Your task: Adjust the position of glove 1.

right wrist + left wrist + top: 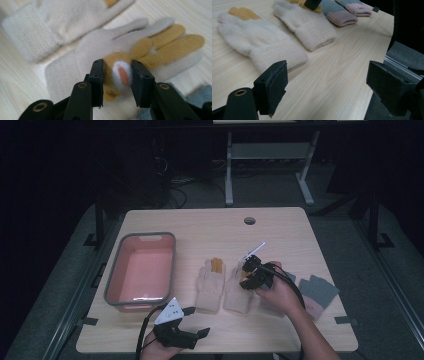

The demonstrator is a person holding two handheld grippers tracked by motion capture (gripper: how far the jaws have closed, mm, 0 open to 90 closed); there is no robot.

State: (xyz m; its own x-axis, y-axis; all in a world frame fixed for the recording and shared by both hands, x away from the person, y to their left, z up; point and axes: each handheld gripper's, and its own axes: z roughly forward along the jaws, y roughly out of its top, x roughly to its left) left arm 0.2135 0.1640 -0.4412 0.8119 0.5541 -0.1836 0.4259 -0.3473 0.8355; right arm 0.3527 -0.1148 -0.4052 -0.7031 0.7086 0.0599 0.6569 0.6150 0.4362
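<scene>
On the light wooden table (200, 225), four gloves are laid in a row near the person's edge, cuffs toward the person, presumably so that each can be reached and taken in turn; a cream glove (210, 286) with mustard fingers lies at the left of the row, a second cream glove (238, 292) beside it, and a grey-and-pink pair (318, 292) at the right. The right gripper (251, 271) is lowered onto the second cream glove; in the right gripper view its jaws are seen drawn in narrow against both flanks of a mustard plush patch (117, 72) with a white-and-orange centre, which is sewn on the back of that glove (75, 62); the fabric is bunched up between the pads (98, 75), so a pinch on the raised patch is judged to be the chosen hold, a soft flat glove offering little else to grasp. The glove itself lies flat on the table, just beside its partner (50, 20). The left gripper (187, 336) is kept low at the near edge, its jaws spread wide with nothing between them, as shown in the left gripper view above bare wood; it is judged to be held in reserve. A pink bin (120, 270) with a grey rim stands at the left, apart from the gloves, a likely destination for them.
</scene>
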